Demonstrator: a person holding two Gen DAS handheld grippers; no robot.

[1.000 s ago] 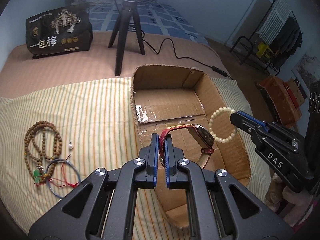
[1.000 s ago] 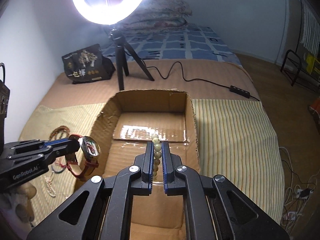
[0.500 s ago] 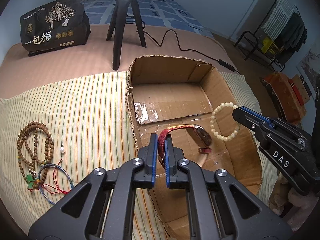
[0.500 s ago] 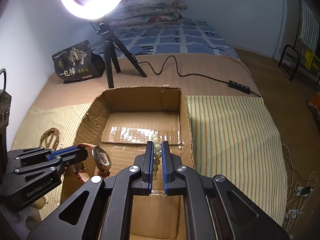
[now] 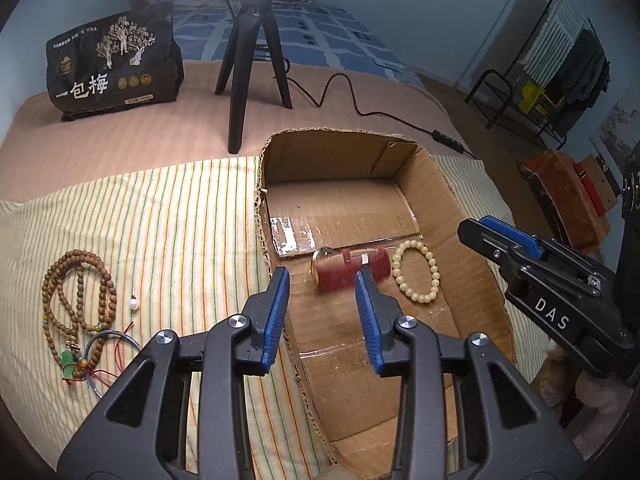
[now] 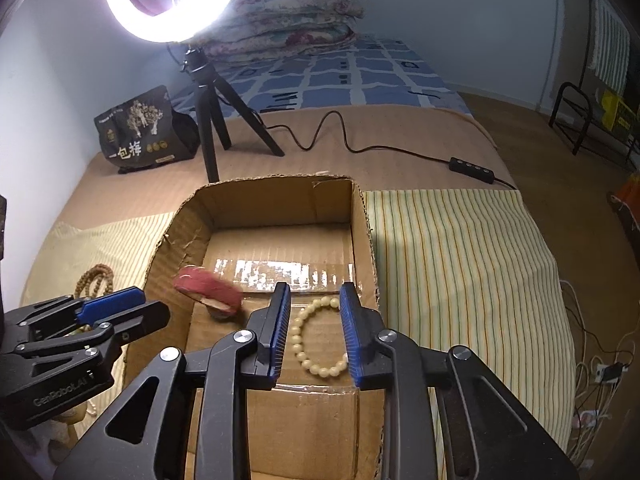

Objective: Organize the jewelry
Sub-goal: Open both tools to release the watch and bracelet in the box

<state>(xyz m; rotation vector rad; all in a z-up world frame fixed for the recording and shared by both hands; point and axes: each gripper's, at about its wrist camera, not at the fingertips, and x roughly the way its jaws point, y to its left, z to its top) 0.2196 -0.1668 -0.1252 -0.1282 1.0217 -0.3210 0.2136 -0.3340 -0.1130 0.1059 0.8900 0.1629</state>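
Observation:
An open cardboard box (image 5: 440, 184) stands on a striped cloth. A red-strap watch (image 5: 350, 270) lies blurred on the box floor, also in the right wrist view (image 6: 208, 292). A cream bead bracelet (image 5: 416, 270) lies beside it on the floor, also in the right wrist view (image 6: 320, 336). My left gripper (image 5: 322, 312) is open and empty above the box's left part. My right gripper (image 6: 314, 328) is open and empty above the bracelet. A brown bead necklace (image 5: 76, 288), a small pearl (image 5: 133, 305) and a thin blue bangle with red string (image 5: 108, 356) lie on the cloth left of the box.
A black tripod (image 5: 252, 60) with a ring light (image 6: 172, 0) stands behind the box, its cable (image 6: 360, 148) trailing right. A black printed bag (image 5: 112, 68) sits at the back left. A clothes rack (image 5: 560, 60) is off the bed at right.
Both grippers have opened. The watch dropped from the left gripper and the bead bracelet from the right gripper onto the box floor.

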